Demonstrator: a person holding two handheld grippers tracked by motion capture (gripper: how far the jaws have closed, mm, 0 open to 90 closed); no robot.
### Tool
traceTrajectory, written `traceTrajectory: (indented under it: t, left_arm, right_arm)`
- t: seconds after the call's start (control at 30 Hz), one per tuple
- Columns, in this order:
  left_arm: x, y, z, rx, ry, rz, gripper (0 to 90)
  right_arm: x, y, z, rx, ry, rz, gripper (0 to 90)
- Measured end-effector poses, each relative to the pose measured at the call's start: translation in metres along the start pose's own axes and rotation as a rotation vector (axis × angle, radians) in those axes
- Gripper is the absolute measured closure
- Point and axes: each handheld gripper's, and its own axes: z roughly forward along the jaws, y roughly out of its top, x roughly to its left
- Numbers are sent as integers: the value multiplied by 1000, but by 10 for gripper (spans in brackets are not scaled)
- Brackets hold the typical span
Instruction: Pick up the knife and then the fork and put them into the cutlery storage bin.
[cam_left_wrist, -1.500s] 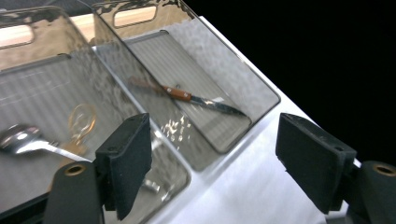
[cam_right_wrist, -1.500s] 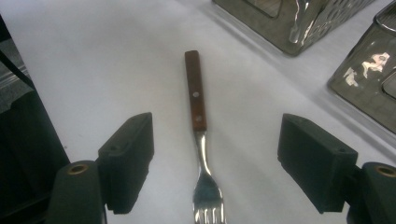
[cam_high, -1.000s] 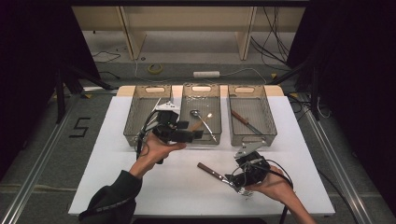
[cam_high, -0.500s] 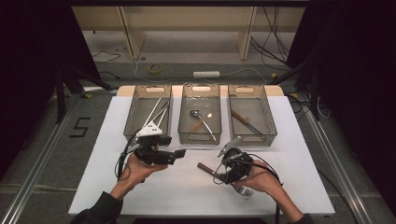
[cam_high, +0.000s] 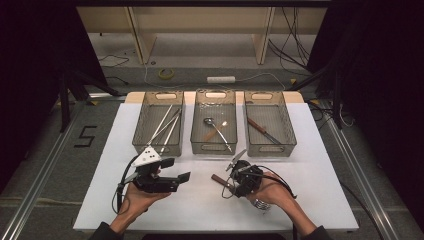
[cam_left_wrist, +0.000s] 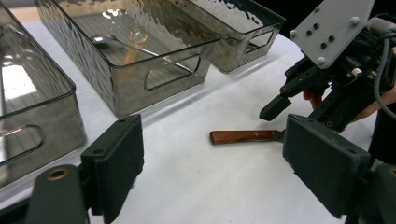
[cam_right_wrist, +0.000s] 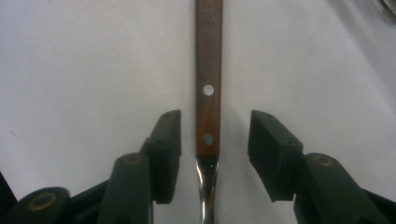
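Item: wooden-handled utensil (cam_right_wrist: 208, 88), lying flat on the white table (cam_high: 310, 150). Handle brown with two metal rivets; a metal neck leaves the handle toward the right gripper's body. The working end is hidden under the hand in the high view, so its type cannot be told.

Right gripper (cam_right_wrist: 214, 140): lowered over the utensil, one jaw on each side of the handle's riveted end. The jaws have just been closing; a gap remains on both sides, and the pads do not yet press on the wood.

Left gripper (cam_left_wrist: 212, 163): held in the left hand just above the table, jaws wide apart with nothing between them. The utensil's handle lies ahead of it, near the pad on the right of its own view.

Beyond both grippers: three clear trays in a row. Left tray (cam_high: 142, 132) holds long thin metal pieces; middle tray (cam_high: 196, 135) holds a spoon (cam_high: 209, 121); right tray (cam_high: 289, 132) holds another wooden-handled piece (cam_high: 257, 126).
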Motion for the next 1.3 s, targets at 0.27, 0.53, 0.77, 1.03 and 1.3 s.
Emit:
traceTrajectory:
  t: [0.27, 0.53, 0.77, 1.03, 1.3]
  left_arm:
    - [2, -6, -7, -11, 8, -7, 199]
    - [2, -8, -9, -12, 19, -2, 198]
    - [1, -9, -11, -14, 19, -9, 199]
    - [2, -9, -13, -23, 24, -9, 199]
    - [2, -10, -14, -25, 23, -13, 200]
  right_arm:
    - [0, 2, 6, 14, 4, -12, 648]
    - [2, 3, 9, 25, -6, -33, 727]
    - [3, 3, 9, 32, -4, -47, 770]
    - [1, 5, 7, 31, 13, -52, 775]
    - [-6, 1, -5, -12, 43, -26, 776]
